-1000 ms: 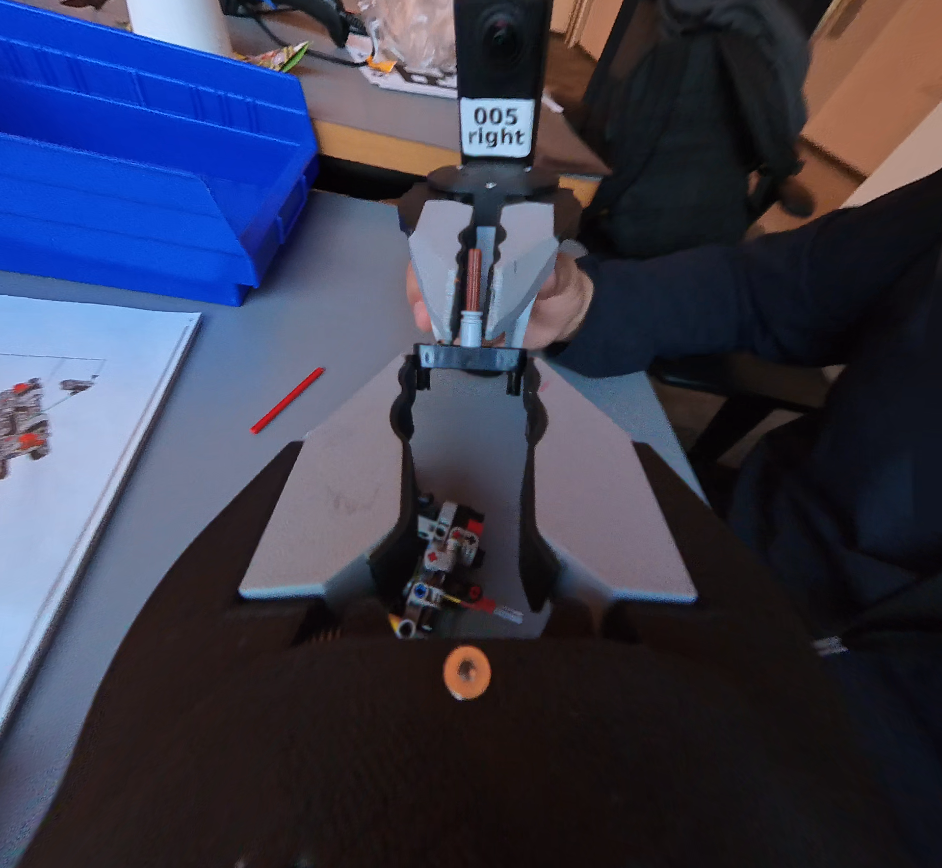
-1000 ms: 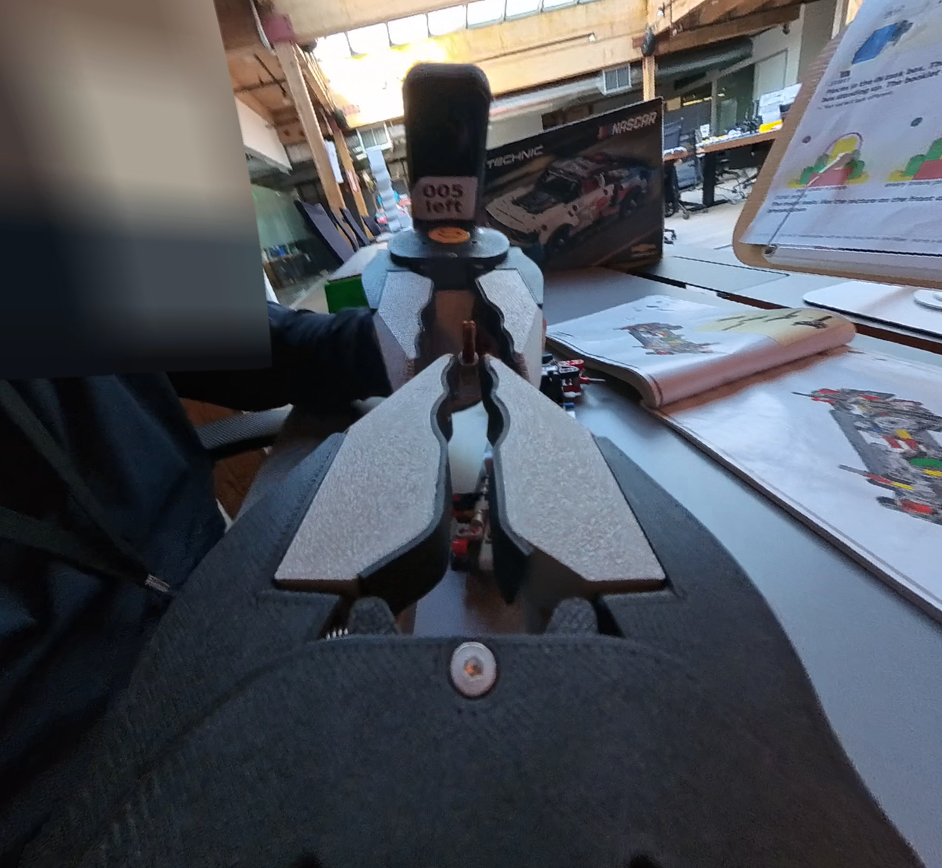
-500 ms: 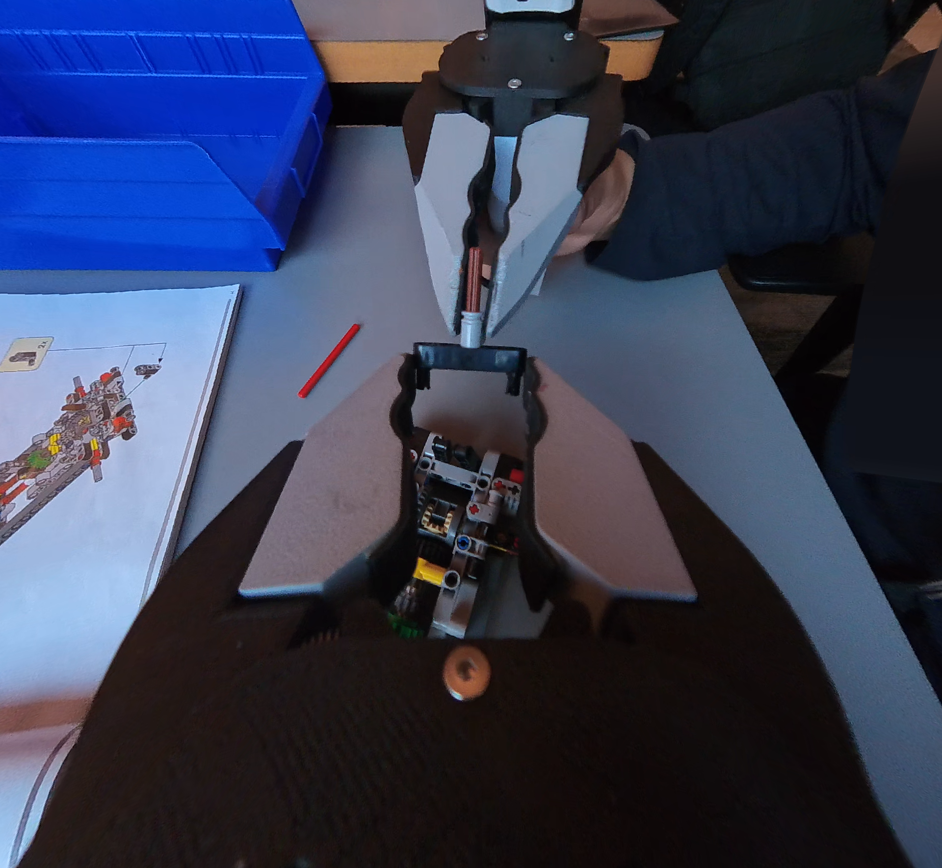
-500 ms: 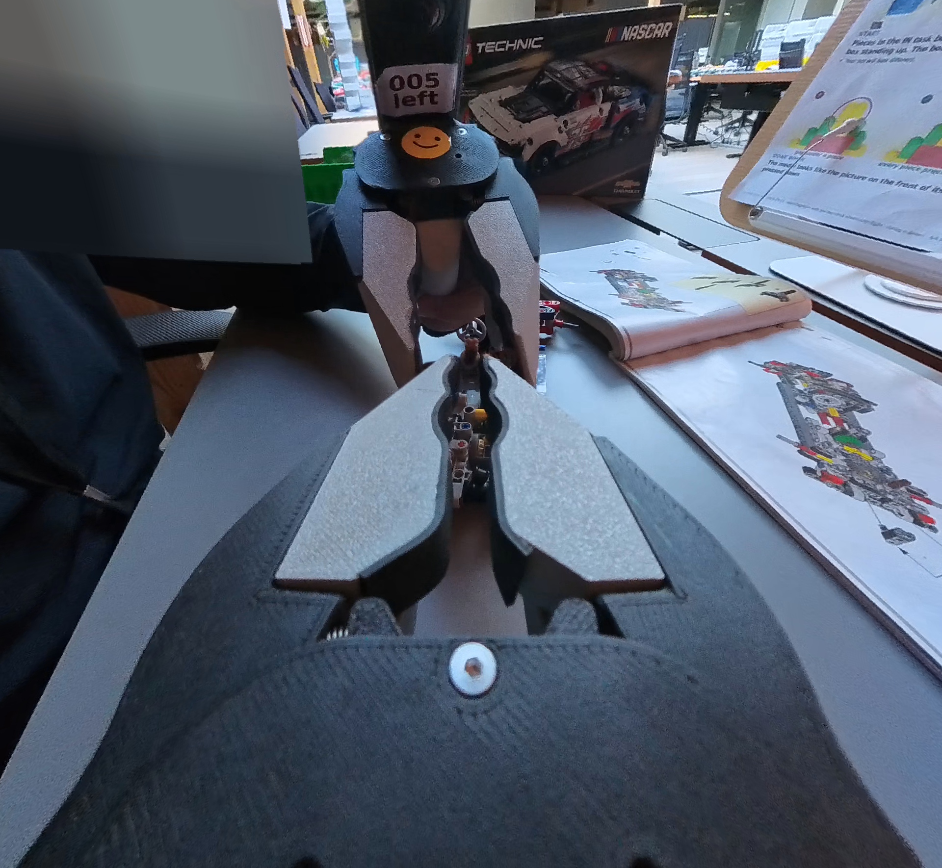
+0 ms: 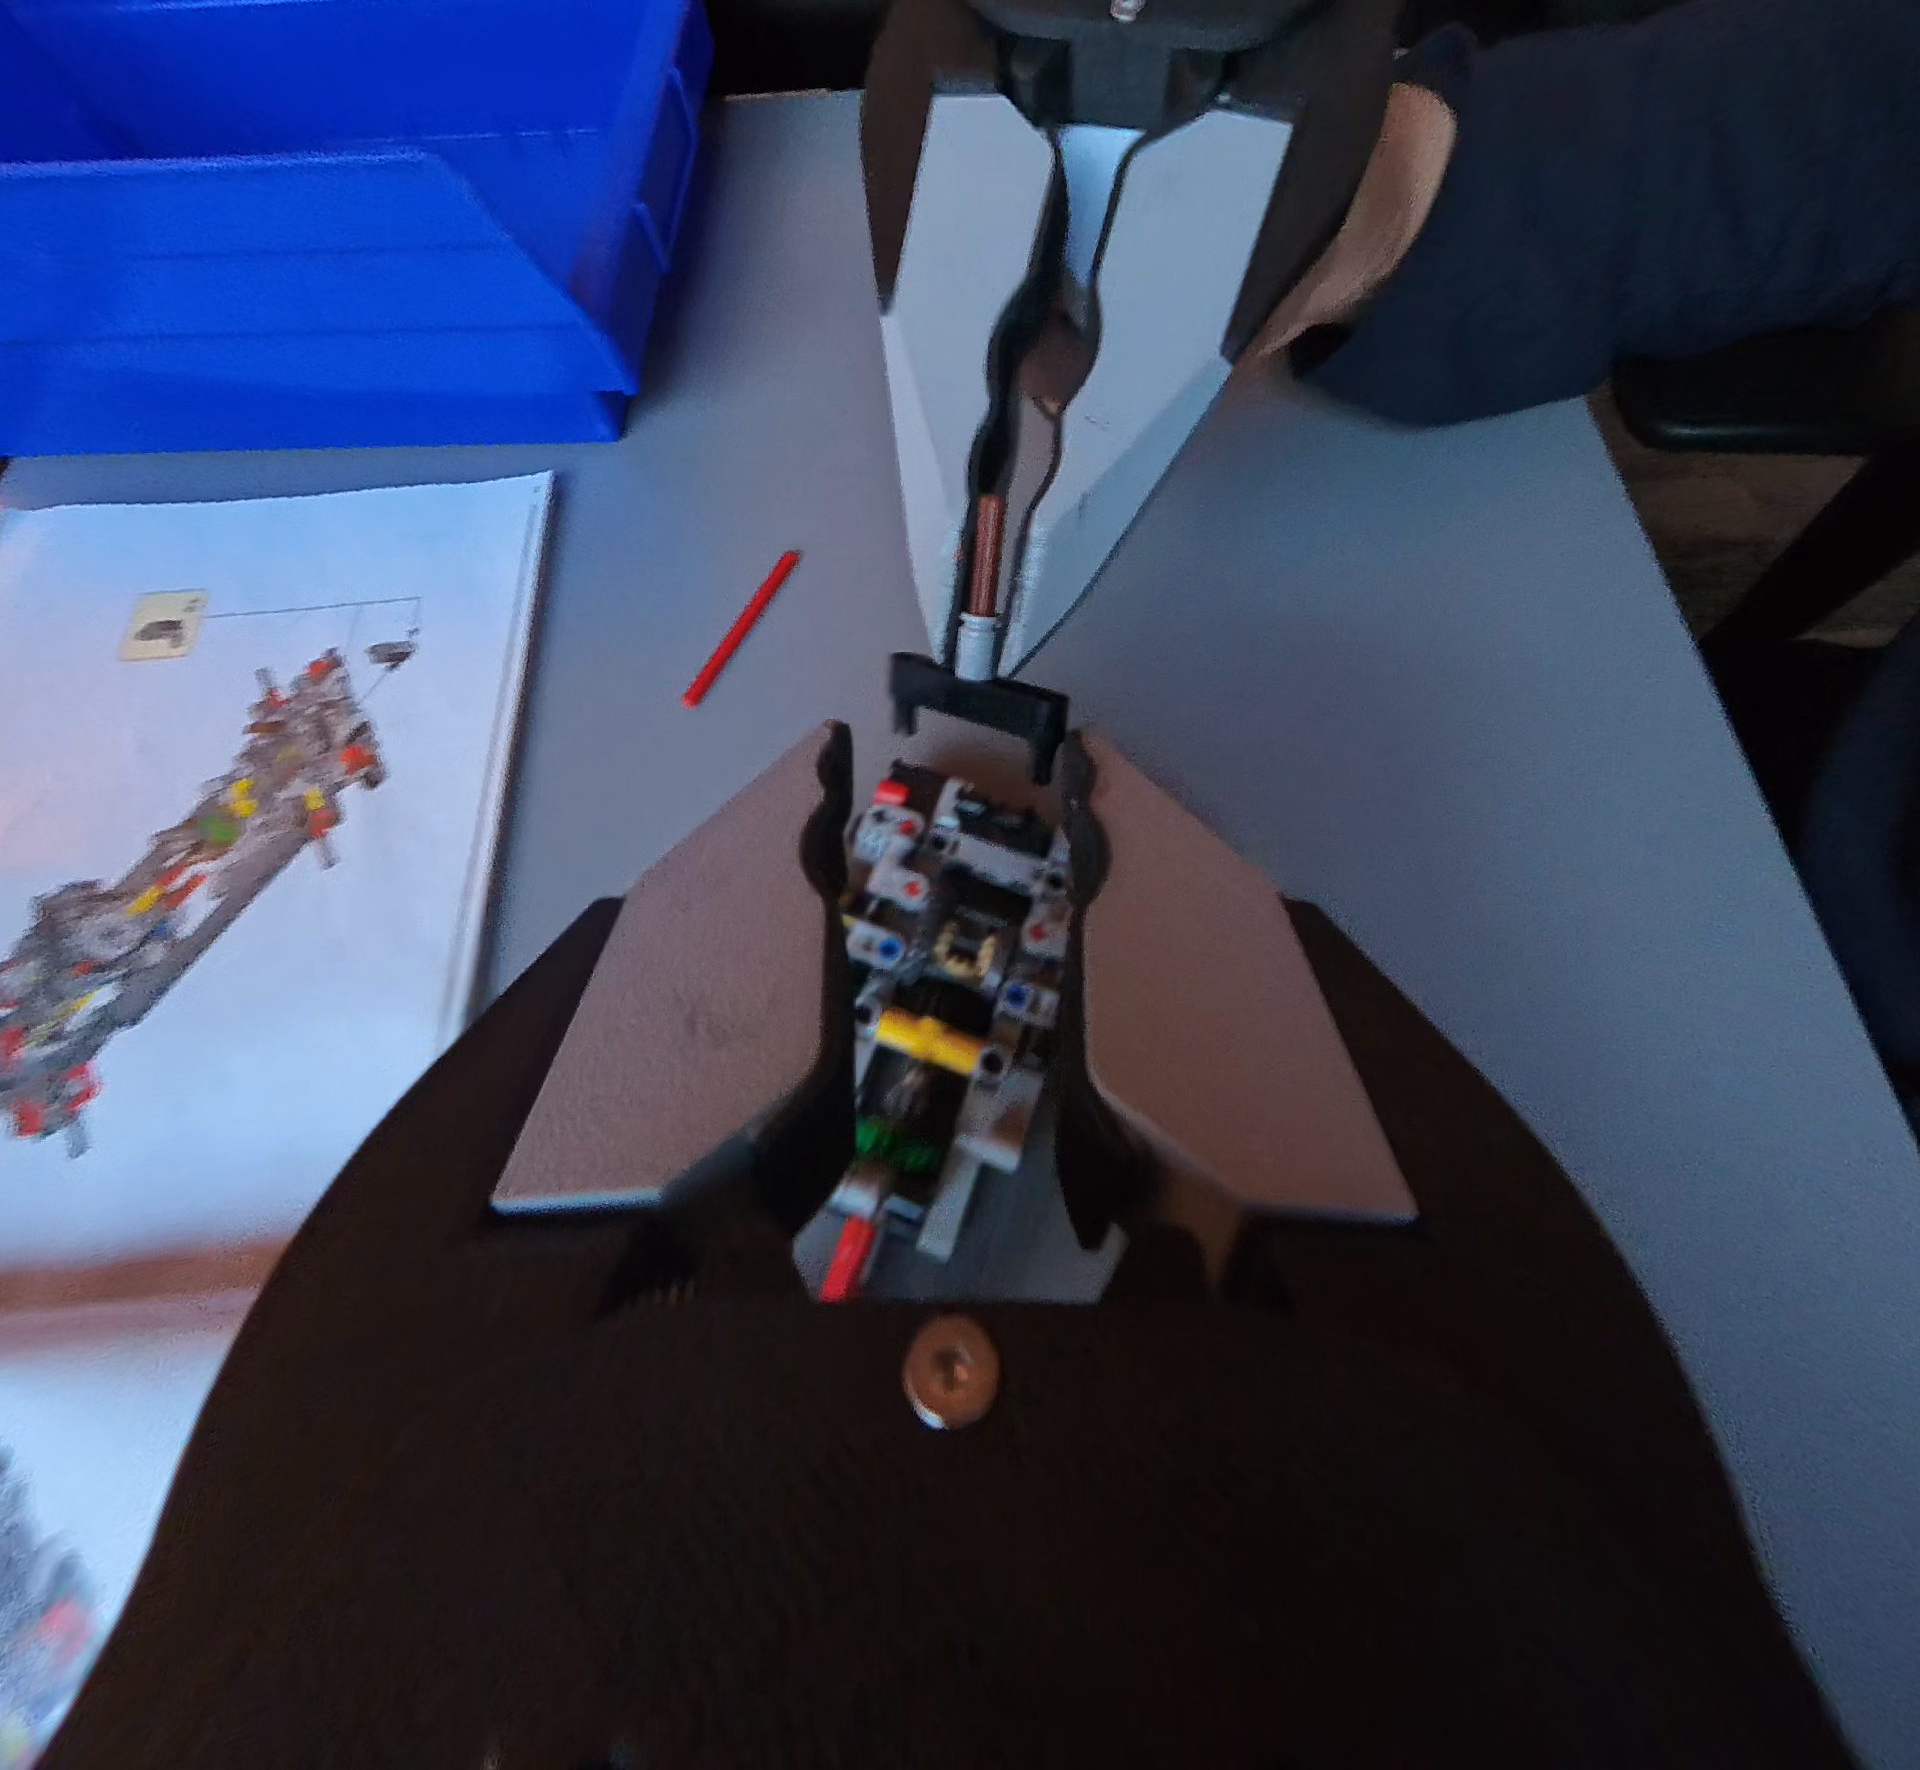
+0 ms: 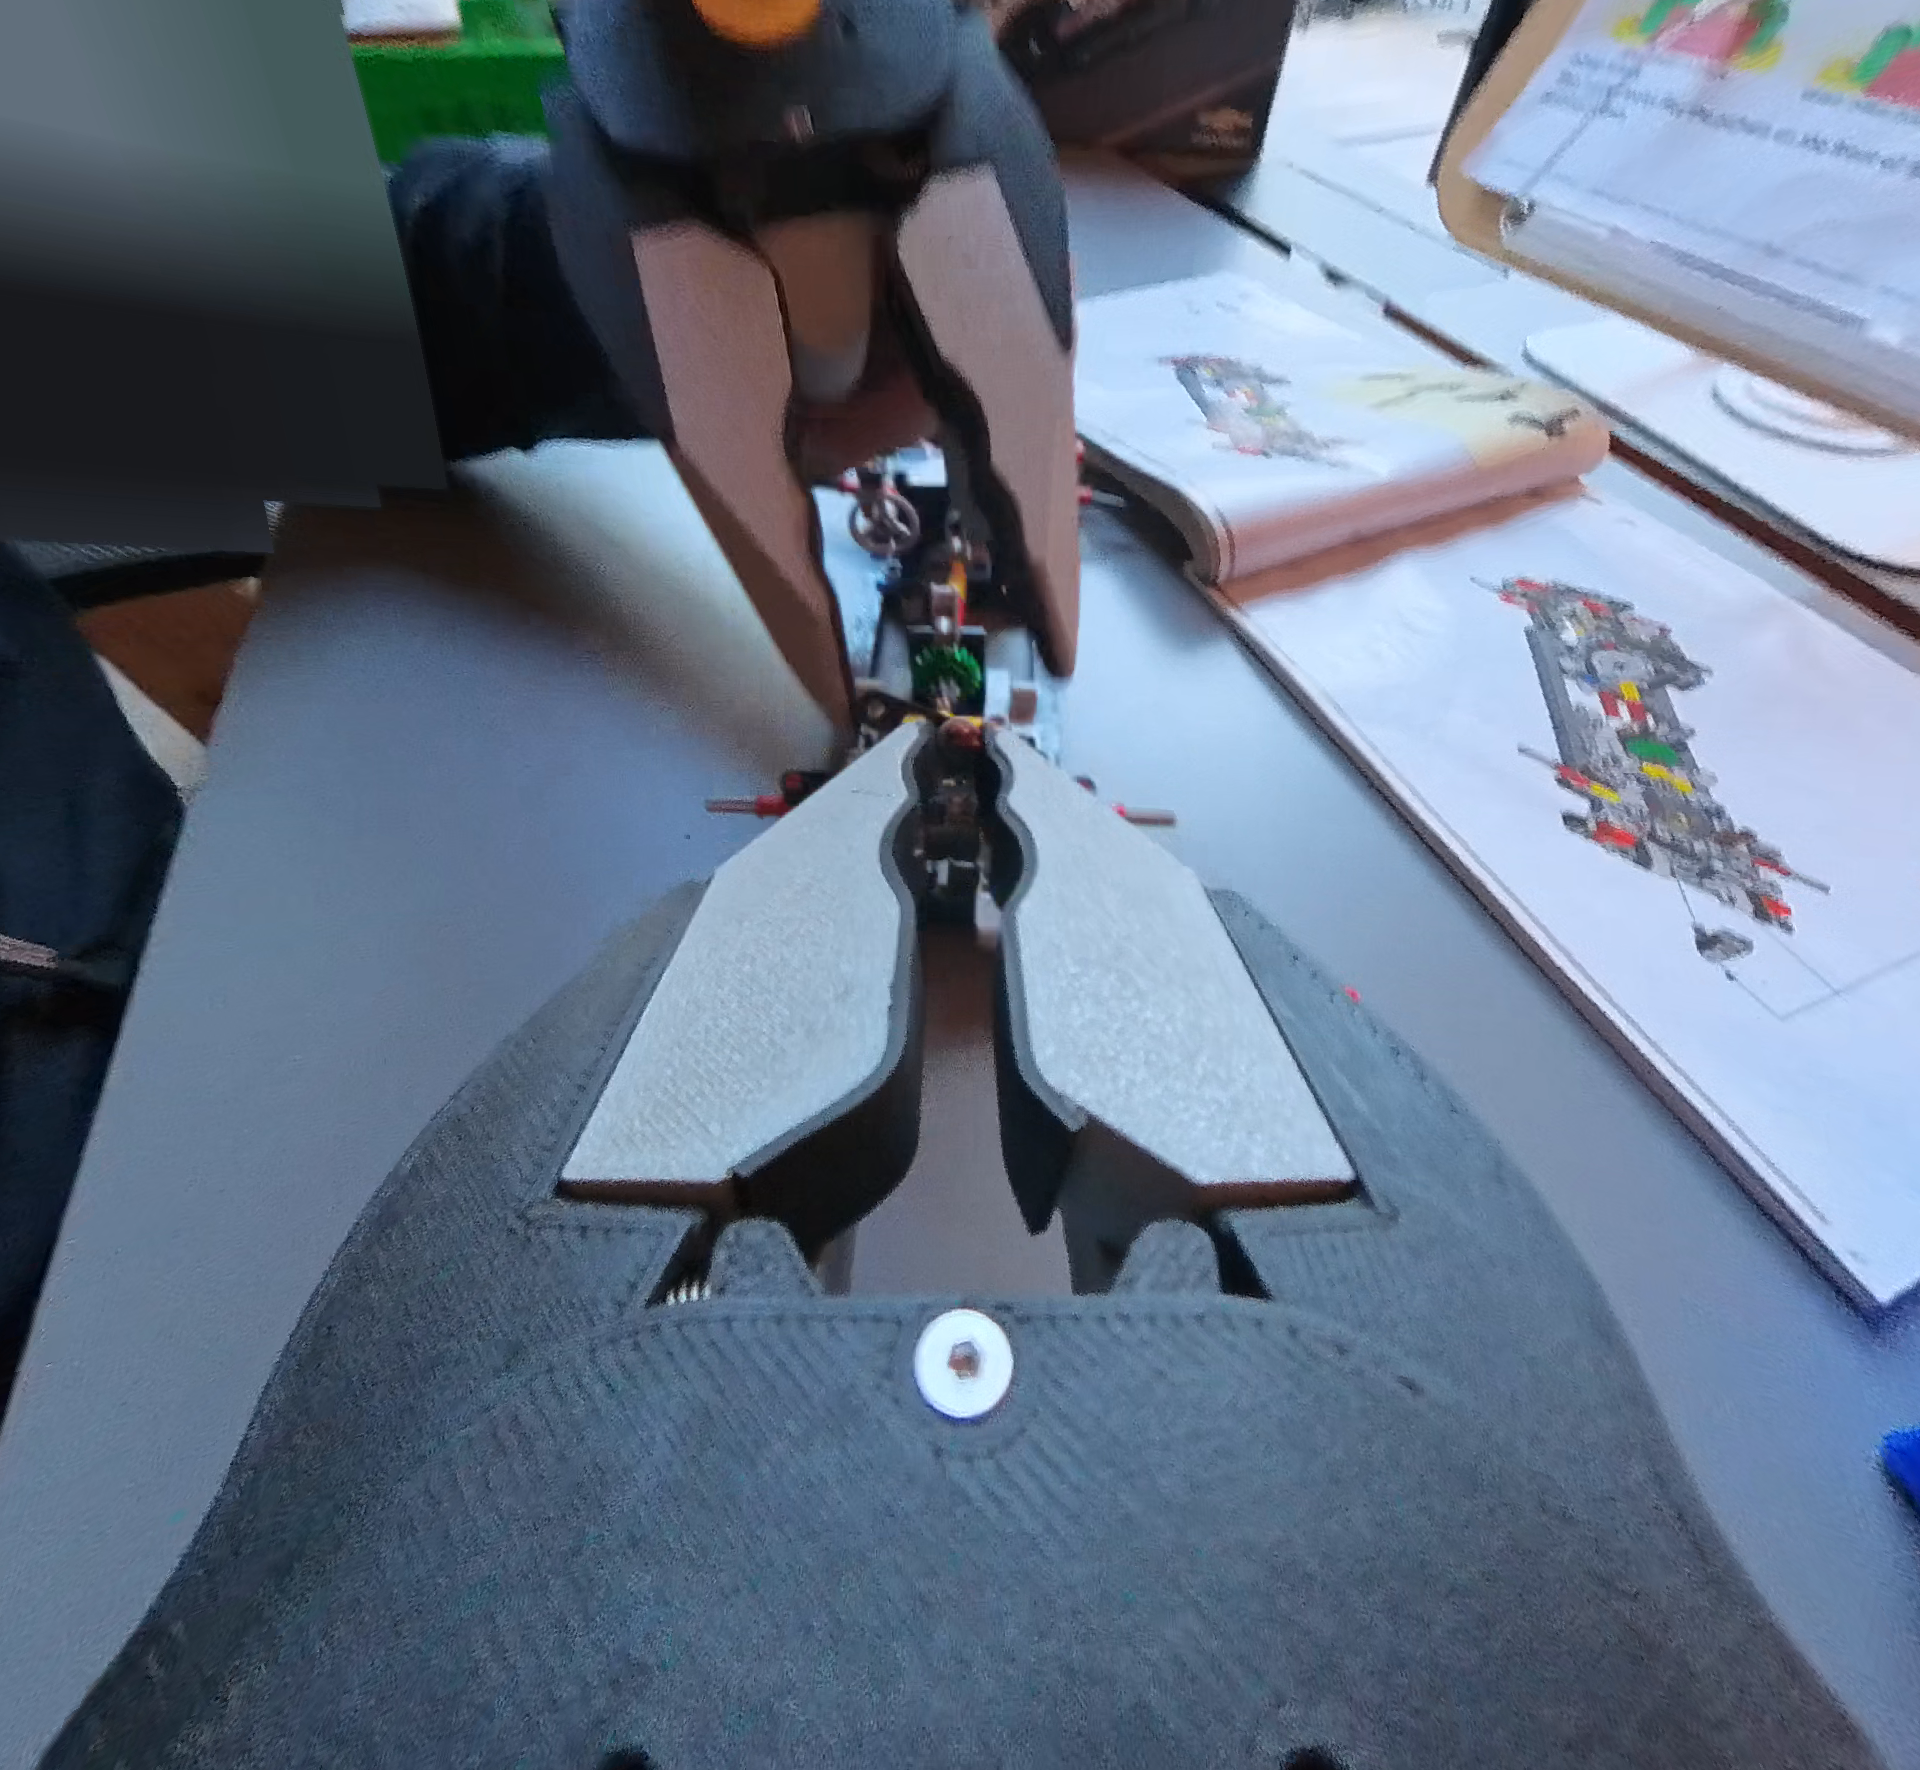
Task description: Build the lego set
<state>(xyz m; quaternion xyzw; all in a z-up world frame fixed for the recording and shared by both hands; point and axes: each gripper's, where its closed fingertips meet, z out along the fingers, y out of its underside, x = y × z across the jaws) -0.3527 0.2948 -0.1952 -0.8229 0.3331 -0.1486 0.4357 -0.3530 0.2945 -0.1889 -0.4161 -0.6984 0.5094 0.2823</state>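
Observation:
A small model of grey, black, yellow and red building pieces (image 5: 956,931) lies on the grey table (image 5: 1351,681) between my left gripper's fingers. My left gripper (image 5: 956,744) is shut on its sides, and a black U-shaped frame (image 5: 977,707) at the model's far end sticks out just past the fingertips. My right gripper (image 5: 982,650) comes from the far side, shut on a brown axle (image 5: 987,557). The axle's light grey end (image 5: 977,640) touches the black frame. In the right wrist view my right gripper (image 6: 956,733) points at the model (image 6: 945,671) between the left gripper's fingers (image 6: 769,515).
A loose red axle (image 5: 743,624) lies left of the grippers. A blue bin (image 5: 312,162) stands at the back left, with a printed instruction sheet (image 5: 239,837) in front of it. An open booklet (image 6: 1351,432), the set's box (image 6: 1122,6) and a clipboard (image 6: 1714,110) are also in view. Both grippers' tips are close together, under 4 cm apart.
Both grippers tilted down toward the table and drew closer together. More of the model now shows between my left fingers. The brown axle stayed in the right grasp, against the black frame.

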